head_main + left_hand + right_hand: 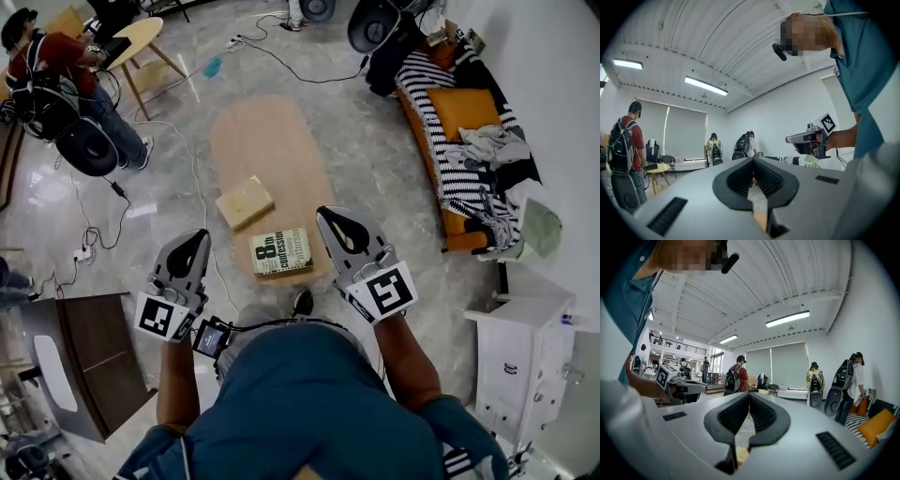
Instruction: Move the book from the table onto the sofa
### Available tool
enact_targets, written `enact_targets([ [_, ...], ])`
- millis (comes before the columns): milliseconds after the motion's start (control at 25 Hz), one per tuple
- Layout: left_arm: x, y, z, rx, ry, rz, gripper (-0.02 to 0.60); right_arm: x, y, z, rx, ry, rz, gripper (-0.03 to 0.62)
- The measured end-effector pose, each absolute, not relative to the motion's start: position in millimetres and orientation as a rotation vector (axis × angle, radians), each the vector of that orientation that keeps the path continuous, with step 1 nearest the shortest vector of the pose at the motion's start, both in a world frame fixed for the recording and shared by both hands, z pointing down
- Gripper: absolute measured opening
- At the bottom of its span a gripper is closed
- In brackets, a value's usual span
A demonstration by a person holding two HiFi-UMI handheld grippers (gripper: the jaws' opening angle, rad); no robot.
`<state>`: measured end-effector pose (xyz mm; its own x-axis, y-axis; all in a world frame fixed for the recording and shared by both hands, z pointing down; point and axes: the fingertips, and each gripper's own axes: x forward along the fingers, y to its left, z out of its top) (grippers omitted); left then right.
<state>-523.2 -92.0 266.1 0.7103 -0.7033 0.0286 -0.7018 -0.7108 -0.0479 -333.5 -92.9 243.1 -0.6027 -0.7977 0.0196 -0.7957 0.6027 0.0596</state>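
Book lies flat on the near end of the table, centre frame: greenish-cream cover, big dark "8th" print. It sits between my left gripper and right gripper, both closed on nothing. Just beyond it is a flat tan box. Tabletop is oval pale wood. Glossy marble floor runs open to the sofa, upper right: orange, with a striped throw.

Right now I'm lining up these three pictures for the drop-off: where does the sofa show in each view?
Head view: sofa on the upper right side.
Left gripper view: sofa is only a striped sliver, low right of centre.
Right gripper view: sofa at the lower right edge, with an orange cushion.
Shared landmark: the person in red with a backpack.
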Motion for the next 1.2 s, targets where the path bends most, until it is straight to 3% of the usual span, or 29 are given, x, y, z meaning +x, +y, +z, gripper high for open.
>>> enact_targets([
  [880, -577.8, -199.8, 289.9, -2.978, 1.047, -0.048, 0.003, -402.5, -188.6, 261.7, 1.429, -2.661, -0.021, 0.014],
  [1200, -566.8, -232.6, 308.0, -2.977, 1.169, -0.12, 0.003, -388.7, -231.0, 278.7, 1.354, -2.689, 0.052, 0.014],
])
